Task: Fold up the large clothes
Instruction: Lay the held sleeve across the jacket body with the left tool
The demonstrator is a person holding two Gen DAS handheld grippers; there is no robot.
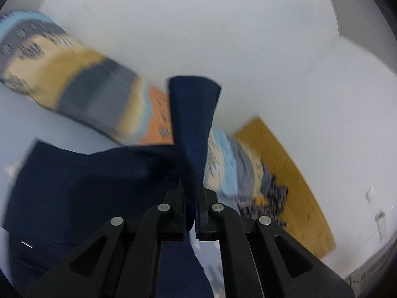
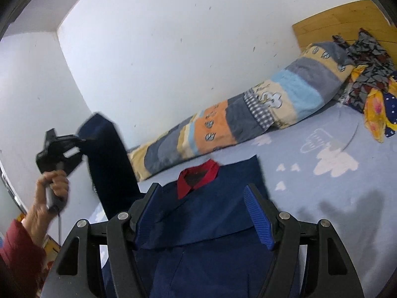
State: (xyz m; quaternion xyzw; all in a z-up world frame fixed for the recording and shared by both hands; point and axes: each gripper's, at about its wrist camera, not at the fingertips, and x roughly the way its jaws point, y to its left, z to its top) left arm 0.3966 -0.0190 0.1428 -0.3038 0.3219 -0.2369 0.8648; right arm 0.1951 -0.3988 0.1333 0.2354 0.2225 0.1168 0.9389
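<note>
Two grippers are working one navy shirt on a bed with a pale blue cloud-print sheet. Left gripper is clamped shut on a sleeve, the navy cloth sticking up between its jaws at frame centre in the left wrist view; that view is motion-blurred. In the right wrist view the same gripper is showing at mid left, held by a hand with a red cuff below it, and the sleeve is hanging from it in a dark band down to the shirt body at lower centre. Right gripper is standing with jaws apart, blue pads on either side of the shirt's upper body, nothing pinched between them; whether the pads are touching cloth I cannot tell. Shirt body is lying flat on the sheet, red collar pointing toward the upper centre of the frame. A striped quilt is lying rolled along the white wall, running from centre to upper right, with a wooden headboard and a patterned heap at far right. Step in hand, by my reading: the sleeve fold, sleeve lifted clear and about to be carried across the body. Next move is calling for laying the sleeve flat over the torso without dragging the body askew, then releasing; the free right gripper looks placed to steady the cloth.
</note>
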